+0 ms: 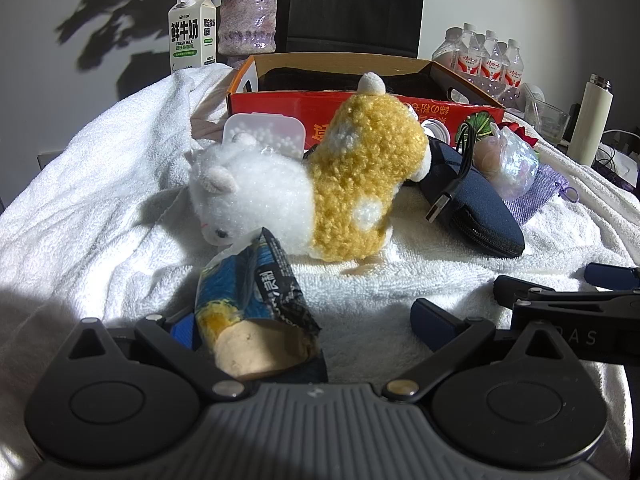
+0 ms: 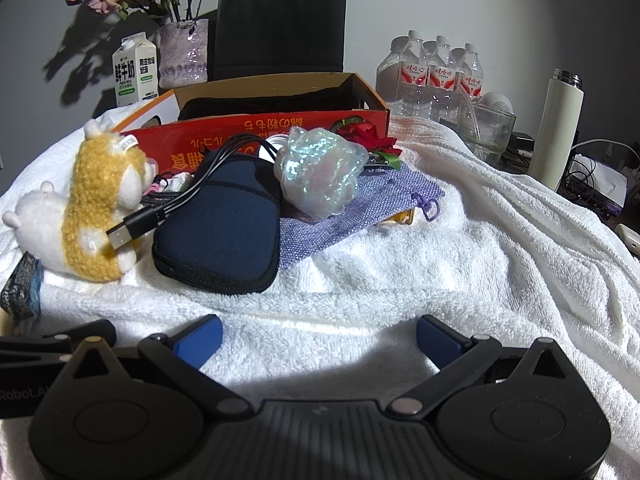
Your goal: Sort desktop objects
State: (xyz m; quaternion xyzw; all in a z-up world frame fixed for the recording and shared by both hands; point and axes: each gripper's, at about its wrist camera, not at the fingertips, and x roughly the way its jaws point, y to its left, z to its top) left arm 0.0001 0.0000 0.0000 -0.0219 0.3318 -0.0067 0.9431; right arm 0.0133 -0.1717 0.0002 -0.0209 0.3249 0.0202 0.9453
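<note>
Desktop objects lie scattered on a white towel [image 2: 460,240] spread over the worktop, in front of a red cardboard box [image 2: 280,128]. A white and yellow plush toy [image 1: 304,184] lies left of a dark blue zip pouch [image 2: 224,224], with a black USB cable [image 2: 136,228] draped across the pouch. An iridescent crumpled wrapper [image 2: 320,172] rests on a purple cloth bag [image 2: 360,208] just right of the pouch. The left claw [image 1: 308,320] stands with its jaws wide apart; an opened blue snack packet [image 1: 256,300] sits between them, against its left finger. The right claw [image 2: 318,340] is also spread wide over bare towel, nothing between its fingers. A milk carton [image 1: 194,32] and a vase [image 1: 248,20] stand far left.
</note>
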